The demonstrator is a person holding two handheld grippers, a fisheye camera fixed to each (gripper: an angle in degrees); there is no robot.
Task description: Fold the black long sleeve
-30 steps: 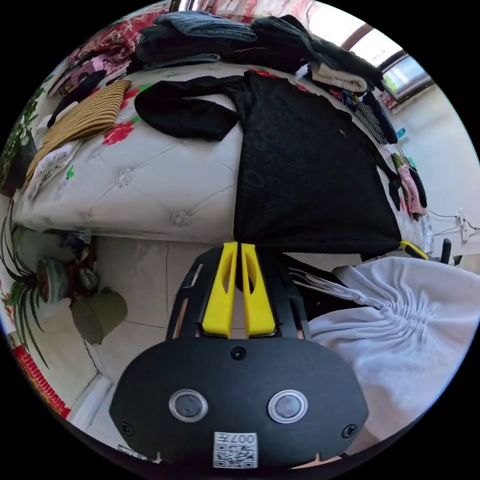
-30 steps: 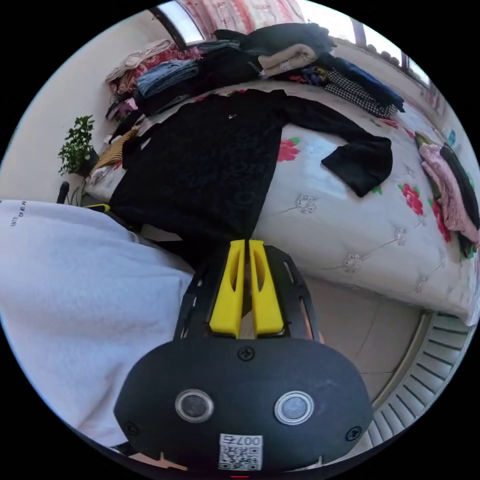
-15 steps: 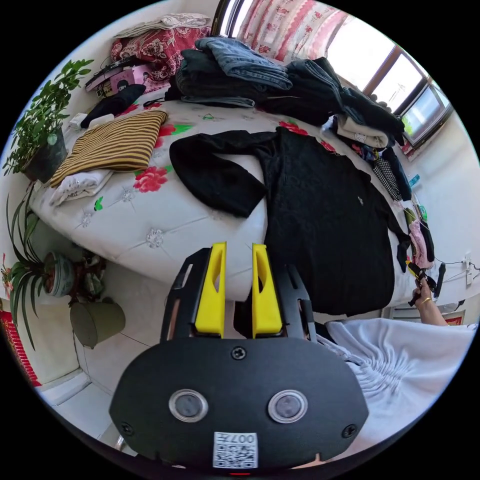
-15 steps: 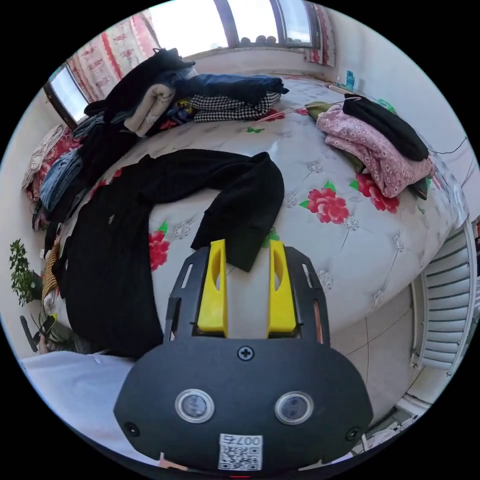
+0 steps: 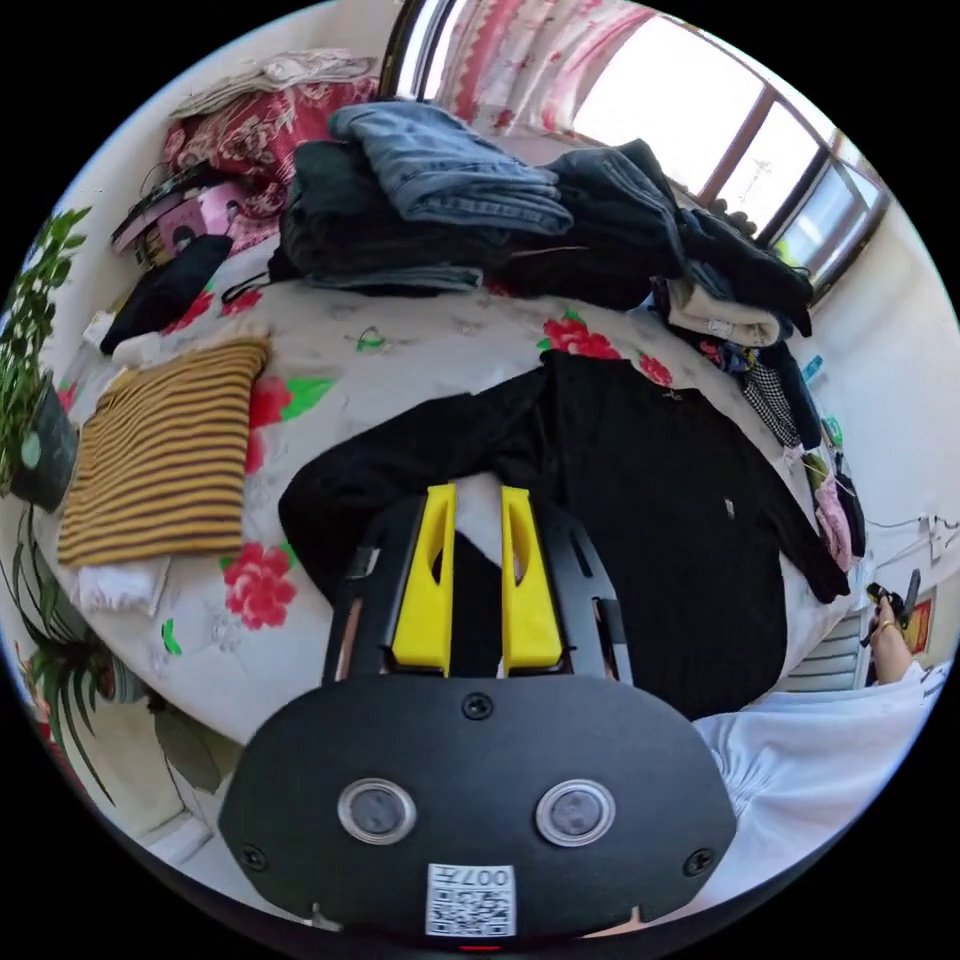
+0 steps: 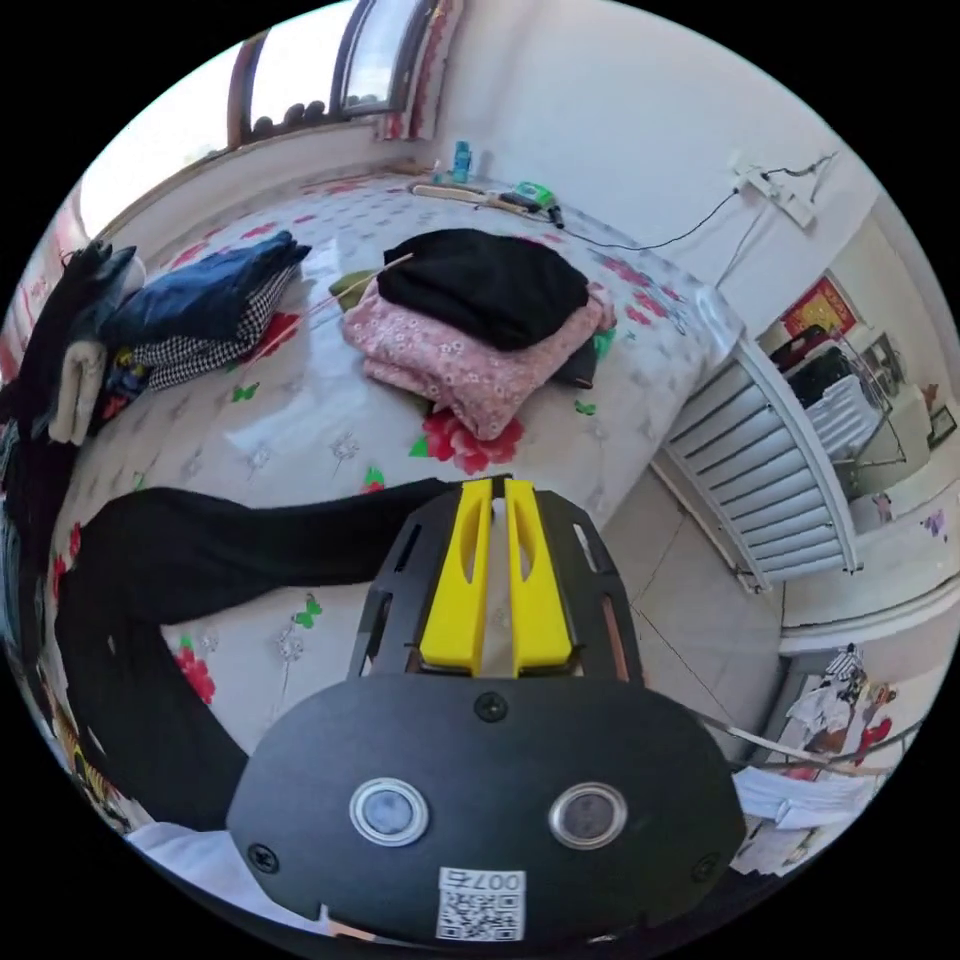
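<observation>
Progress check: I'm judging the fold as barely begun. I'm seeing the black knit long-sleeve top point(image 5: 650, 520) lying flat on the white tufted mattress with red flowers point(image 5: 400, 350), body spread open, hem hanging over the near edge, nothing doubled over yet. Both sleeves are looking like the next job, then the body.

I'm holding the left gripper point(image 5: 476, 500) over the left sleeve point(image 5: 400, 460), yellow jaws standing narrowly apart with nothing pinched between them; black cloth is showing through the gap lower down, so I'm hovering, not gripping.

In the right gripper view the right gripper point(image 6: 492, 492) is sitting at the end of the right sleeve point(image 6: 250, 550), jaws nearly together. I'm not able to tell whether the cuff is caught between the tips: the gripper body is covering the sleeve end.

Also hard to read: the left cuff is running under my own gripper housing, and the top's hem is cut off by the mattress edge and a white garment on the person point(image 5: 820, 760). Piles of folded clothes point(image 5: 450, 200) are crowding the far side of the mattress, well apart from the top
</observation>
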